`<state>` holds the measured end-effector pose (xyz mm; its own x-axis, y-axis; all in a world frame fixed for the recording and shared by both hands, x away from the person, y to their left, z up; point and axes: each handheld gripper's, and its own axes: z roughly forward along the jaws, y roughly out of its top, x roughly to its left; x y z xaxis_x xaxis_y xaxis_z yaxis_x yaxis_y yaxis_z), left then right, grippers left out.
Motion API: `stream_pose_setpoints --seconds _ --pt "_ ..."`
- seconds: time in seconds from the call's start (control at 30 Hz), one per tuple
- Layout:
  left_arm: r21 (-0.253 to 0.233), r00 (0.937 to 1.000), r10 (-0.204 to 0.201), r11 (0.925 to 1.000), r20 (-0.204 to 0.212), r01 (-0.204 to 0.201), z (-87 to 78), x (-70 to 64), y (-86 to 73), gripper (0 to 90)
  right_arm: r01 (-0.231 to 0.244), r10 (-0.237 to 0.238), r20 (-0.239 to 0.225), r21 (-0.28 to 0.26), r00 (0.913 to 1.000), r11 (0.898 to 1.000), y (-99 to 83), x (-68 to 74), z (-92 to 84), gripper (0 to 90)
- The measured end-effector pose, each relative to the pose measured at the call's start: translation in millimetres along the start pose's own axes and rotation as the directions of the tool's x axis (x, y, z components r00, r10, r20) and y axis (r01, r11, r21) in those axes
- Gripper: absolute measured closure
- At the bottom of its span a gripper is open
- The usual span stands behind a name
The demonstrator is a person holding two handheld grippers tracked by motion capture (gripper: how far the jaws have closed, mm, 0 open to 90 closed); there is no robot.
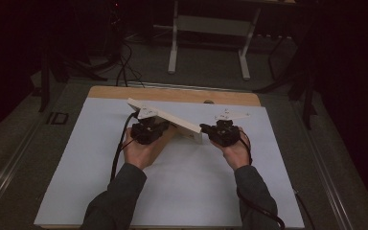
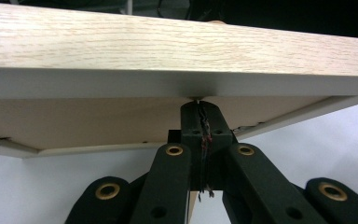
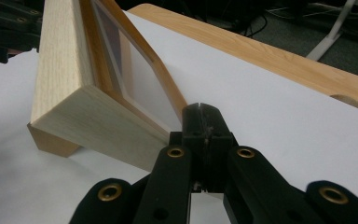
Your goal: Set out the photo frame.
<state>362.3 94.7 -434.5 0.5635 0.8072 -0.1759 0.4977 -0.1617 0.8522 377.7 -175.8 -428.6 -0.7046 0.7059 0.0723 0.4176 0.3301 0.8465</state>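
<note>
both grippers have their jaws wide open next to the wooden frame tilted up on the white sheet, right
Not quite: the jaws are shut, not open. Each gripper view shows its two black jaws pressed together. The wooden frame does stand tilted on the white sheet, with the left gripper and right gripper beside it.

Tilted pale wooden picture frame as the one obstacle on the white sheet covering the table, raised at the far-left end and resting on its near-right corner. Low wedge of space beneath the raised side, taken up by the left gripper, jaws closed, tips against the frame's lower edge. Closed right gripper just beside the frame's lower corner. Open sheet to the left, right and near side of the frame. Narrow strip of bare light wooden tabletop free along the far edge
</note>
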Motion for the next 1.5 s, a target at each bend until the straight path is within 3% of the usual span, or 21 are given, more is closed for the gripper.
stream_pose_setpoints --seconds 0.7,0.97,1.5 --pt "0.008 1.0000 -0.006 0.9999 0.006 0.006 2.5 -1.4 1.3 90.0 0.072 -0.071 -0.034 0.021 0.9969 0.997 2.5 11.6 -2.5 89.8" --pt "0.016 0.9999 0.001 0.9999 0.017 -0.001 4.4 -3.9 1.1 90.0 0.079 -0.078 -0.042 0.019 0.9961 0.997 2.2 13.1 -2.5 89.8" --pt "0.038 0.9990 0.014 0.9991 0.044 -0.015 8.3 -6.5 0.4 90.0 0.109 -0.107 -0.101 0.017 0.9892 0.994 1.9 20.2 -2.2 89.8"
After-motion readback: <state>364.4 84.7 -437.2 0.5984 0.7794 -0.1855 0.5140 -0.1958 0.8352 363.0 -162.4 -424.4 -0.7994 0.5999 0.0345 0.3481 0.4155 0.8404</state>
